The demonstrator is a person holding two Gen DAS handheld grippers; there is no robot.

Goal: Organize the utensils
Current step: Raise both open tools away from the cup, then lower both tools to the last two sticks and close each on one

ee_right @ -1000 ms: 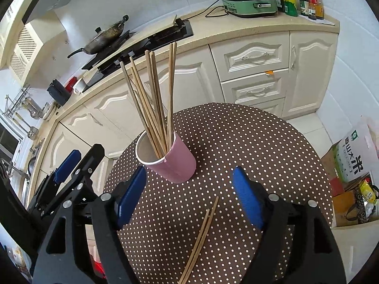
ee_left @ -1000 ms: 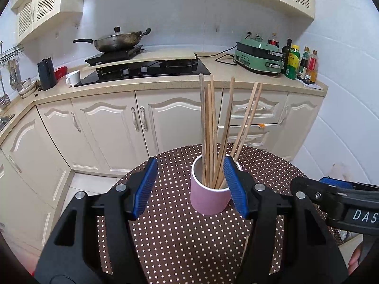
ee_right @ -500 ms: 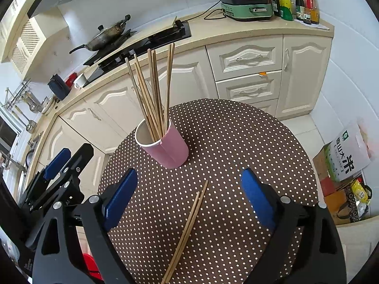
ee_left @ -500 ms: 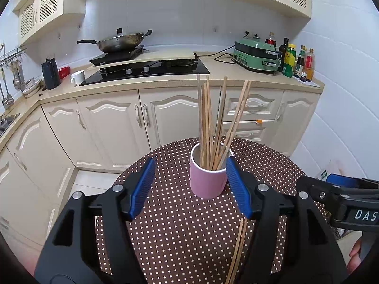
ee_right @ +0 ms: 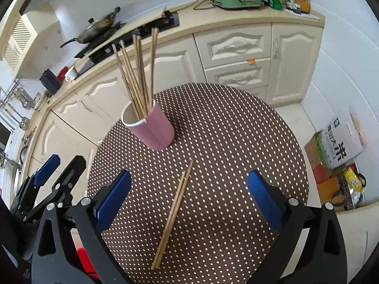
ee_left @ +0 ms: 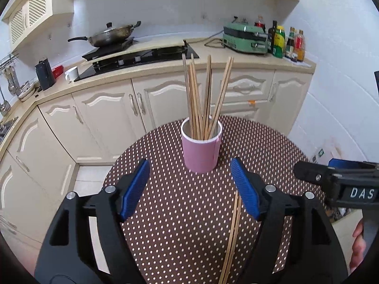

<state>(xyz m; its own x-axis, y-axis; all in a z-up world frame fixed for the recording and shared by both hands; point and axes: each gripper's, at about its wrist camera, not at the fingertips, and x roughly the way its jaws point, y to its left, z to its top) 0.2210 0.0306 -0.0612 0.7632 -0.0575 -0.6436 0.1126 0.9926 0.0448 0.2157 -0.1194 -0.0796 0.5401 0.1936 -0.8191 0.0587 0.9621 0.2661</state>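
A pink cup [ee_left: 201,151] [ee_right: 151,130] stands upright on the round brown dotted table [ee_left: 165,236] [ee_right: 236,130], with several wooden chopsticks [ee_left: 201,99] [ee_right: 137,78] upright in it. Two loose chopsticks [ee_left: 233,234] [ee_right: 173,213] lie side by side on the cloth, nearer than the cup. My left gripper [ee_left: 189,176] sits just short of the cup, its jaws opening with nothing between them. My right gripper [ee_right: 189,177] hovers over the loose pair, its jaws opening wide on either side of it without touching.
Cream cabinets and a countertop [ee_left: 142,71] run behind the table, with a wok [ee_left: 111,35], a green appliance [ee_left: 246,39] and bottles [ee_left: 284,40]. Boxes and a rice bag [ee_right: 338,146] sit on the floor to the right. A hand [ee_left: 357,236] shows at the right edge.
Both grippers have drawn back from the cup and their jaws have widened. The left jaws no longer flank the cup. More of the loose chopsticks has come into view.
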